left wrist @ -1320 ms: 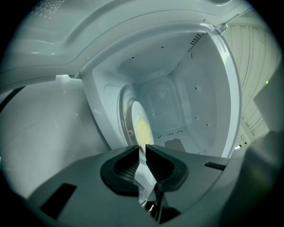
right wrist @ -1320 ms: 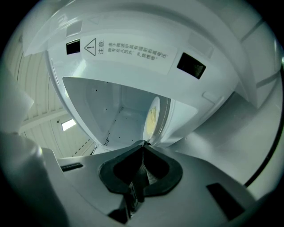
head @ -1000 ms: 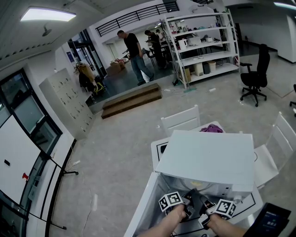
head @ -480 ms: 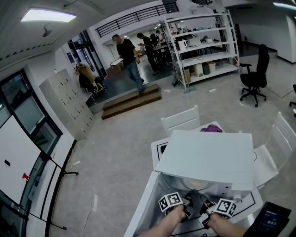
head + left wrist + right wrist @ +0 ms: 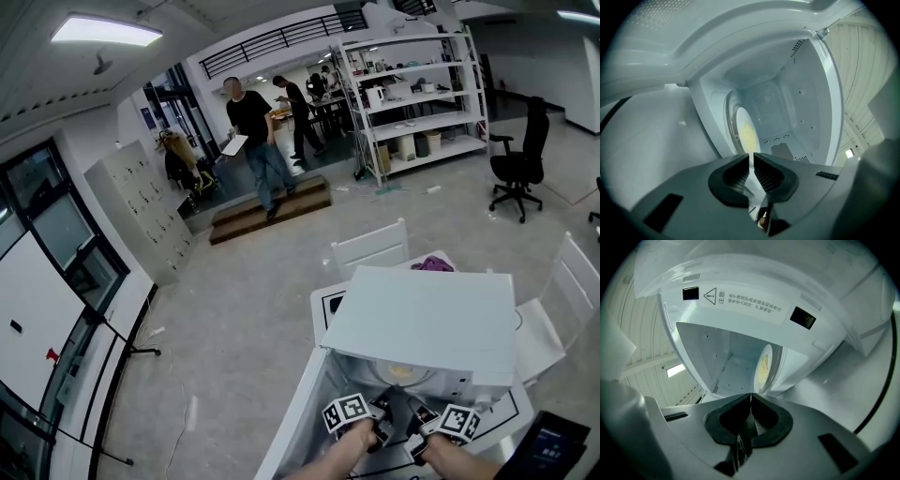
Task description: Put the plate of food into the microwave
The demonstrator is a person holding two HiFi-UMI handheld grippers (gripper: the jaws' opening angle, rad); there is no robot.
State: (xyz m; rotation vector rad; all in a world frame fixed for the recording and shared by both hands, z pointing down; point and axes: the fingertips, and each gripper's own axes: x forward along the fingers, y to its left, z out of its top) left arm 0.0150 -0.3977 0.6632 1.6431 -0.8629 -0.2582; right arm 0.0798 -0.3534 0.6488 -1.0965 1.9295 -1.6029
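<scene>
Plate (image 5: 742, 133) already in the microwave (image 5: 422, 319), both claws shut on nothing.
Over the last second I see no shift at the microwave: left claw (image 5: 751, 169) and right claw (image 5: 750, 417) stay just outside the open cavity, jaws together and empty. Only a person (image 5: 253, 141) far behind has walked nearer. I judge the placing done, with the door (image 5: 291, 422) left to close. The plate lies on the cavity floor, white and round, with pale yellow food (image 5: 763, 366) at its middle.
</scene>
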